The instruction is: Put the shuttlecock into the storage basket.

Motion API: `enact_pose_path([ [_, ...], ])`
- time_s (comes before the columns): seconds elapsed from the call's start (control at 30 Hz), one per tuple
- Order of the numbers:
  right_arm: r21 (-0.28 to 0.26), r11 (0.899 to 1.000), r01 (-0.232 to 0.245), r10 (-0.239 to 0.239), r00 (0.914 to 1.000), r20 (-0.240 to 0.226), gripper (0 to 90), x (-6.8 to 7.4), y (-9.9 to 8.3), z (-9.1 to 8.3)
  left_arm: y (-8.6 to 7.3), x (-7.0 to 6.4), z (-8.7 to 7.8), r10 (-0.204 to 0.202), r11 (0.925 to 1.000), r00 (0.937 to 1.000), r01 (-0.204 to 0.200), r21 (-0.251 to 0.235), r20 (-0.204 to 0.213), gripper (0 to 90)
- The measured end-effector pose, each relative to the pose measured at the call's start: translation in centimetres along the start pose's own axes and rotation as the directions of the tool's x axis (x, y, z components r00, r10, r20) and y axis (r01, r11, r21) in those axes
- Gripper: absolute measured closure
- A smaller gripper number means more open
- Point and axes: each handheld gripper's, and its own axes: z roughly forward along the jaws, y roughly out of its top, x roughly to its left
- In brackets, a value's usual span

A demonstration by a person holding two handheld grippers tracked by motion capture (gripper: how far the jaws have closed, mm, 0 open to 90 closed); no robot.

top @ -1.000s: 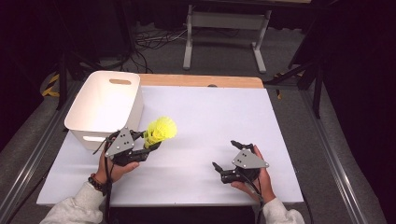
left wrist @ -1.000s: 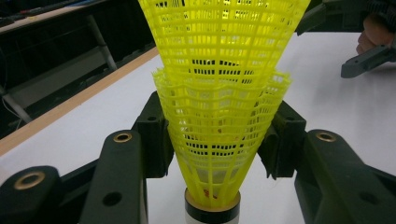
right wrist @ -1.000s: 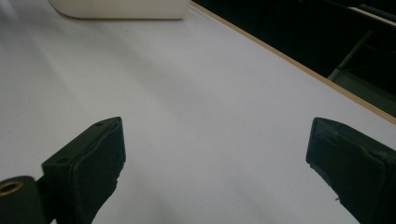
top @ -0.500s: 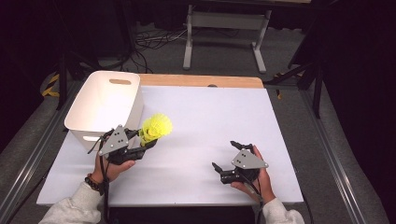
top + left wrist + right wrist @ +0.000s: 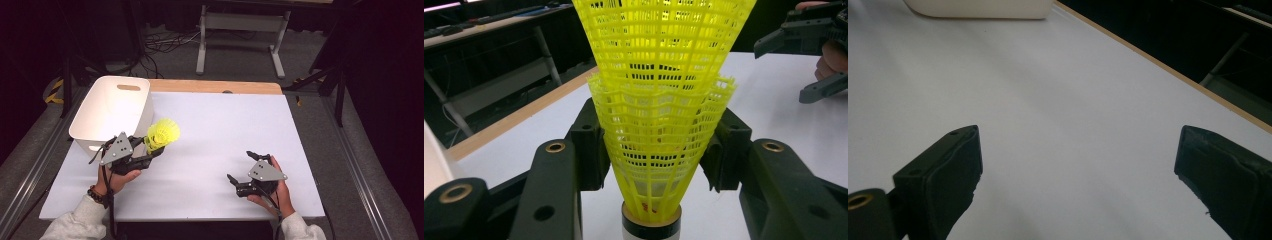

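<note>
No readable brand, label or writing on anything in view.

Left gripper (image 5: 142, 151) is clamped on the yellow shuttlecock (image 5: 162, 133), just beside the near right corner of the white bin (image 5: 116, 105), outside it. In the left gripper view the jaws press the mesh skirt (image 5: 659, 100) from both sides, low down near the cork base (image 5: 651, 226), which has a black band; skirt flares away from the camera. Looks like two skirts nested one in the other, can't confirm. From the high view it is hard to tell whether the shuttlecock clears the tabletop (image 5: 220, 125).

Left hand (image 5: 112, 177) grips from behind, forearm in a grey sleeve, dark bracelet at the wrist, grey plate facing up.

Right gripper (image 5: 242, 172) sits well to the right of the bin, low over the tabletop, jaws spread wide with nothing between them. Right hand (image 5: 277, 190) wraps the body, jaws aimed back toward the bin; the bin's base shows at the top of the right gripper view (image 5: 980, 7).
</note>
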Motion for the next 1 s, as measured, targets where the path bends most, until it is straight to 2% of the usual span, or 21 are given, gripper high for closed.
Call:
enact_pose_path([
  [0.53,0.008,1.0,0.006,-0.006,0.9999,-0.01,5.9,0.3,0.1,0.2,0.3,0.5,-1.2,-0.015,0.9995,0.9997,0.014,-0.027,-0.019,53.1],
  [0.73,0.012,1.0,0.006,-0.005,0.9999,-0.015,5.9,0.2,0.0,0.3,0.3,0.7,-1.3,-0.017,0.9994,0.9996,0.016,-0.03,-0.023,54.0],
  [0.9,0.012,1.0,0.005,-0.005,0.9999,-0.015,5.9,0.2,0.0,0.3,0.3,0.8,-1.4,-0.035,0.9982,0.9993,0.034,-0.05,-0.016,54.9],
  [1.0,0.017,1.0,0.01,-0.01,0.9998,-0.018,6.0,0.3,0.0,0.3,0.4,0.8,-1.4,-0.027,0.9984,0.9995,0.026,-0.05,-0.018,55.3],
])
